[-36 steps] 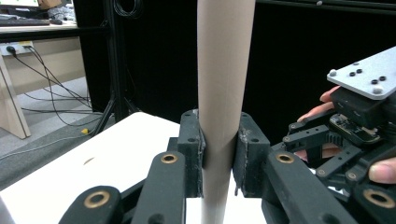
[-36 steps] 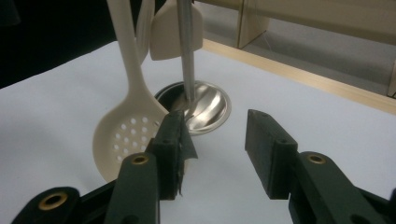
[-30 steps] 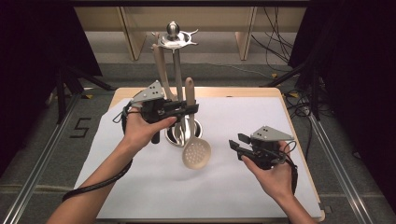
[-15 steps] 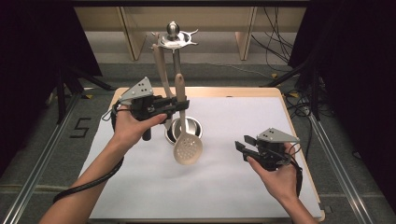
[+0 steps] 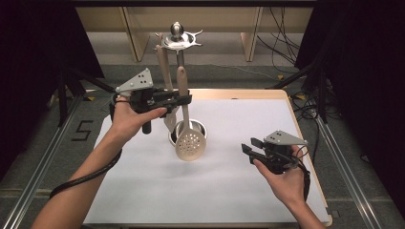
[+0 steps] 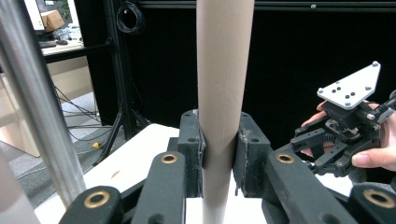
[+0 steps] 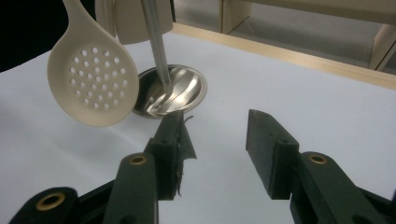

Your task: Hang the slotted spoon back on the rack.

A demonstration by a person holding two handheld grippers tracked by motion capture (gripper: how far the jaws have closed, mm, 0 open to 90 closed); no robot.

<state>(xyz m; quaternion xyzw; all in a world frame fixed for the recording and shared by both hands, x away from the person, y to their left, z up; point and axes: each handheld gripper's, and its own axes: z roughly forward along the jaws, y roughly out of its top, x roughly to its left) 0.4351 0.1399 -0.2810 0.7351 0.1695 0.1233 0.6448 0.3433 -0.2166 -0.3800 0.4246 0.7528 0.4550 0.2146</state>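
Evidently the skimmer point(image 5: 190, 142) is gripped mid-handle by the clenched left gripper point(image 5: 184, 99), hanging upright beside the rack point(image 5: 179, 40), while the right gripper point(image 5: 249, 147) is held open, well apart at near right.

Left claw point(image 5: 184, 99) clamped (raised); right claw point(image 5: 249, 150) agape.

Lab or recording studio, not a kitchen. I work at a wooden table point(image 5: 248, 93) under a white sheet point(image 5: 224, 176), ringed by black curtains point(image 5: 367, 71). Metal floor rails point(image 5: 38, 176), a taped numeral "5" point(image 5: 82, 130), loose cables point(image 5: 282, 45) on grey carpet. My left gripper view catches a desk with a monitor point(image 6: 39, 18) behind.
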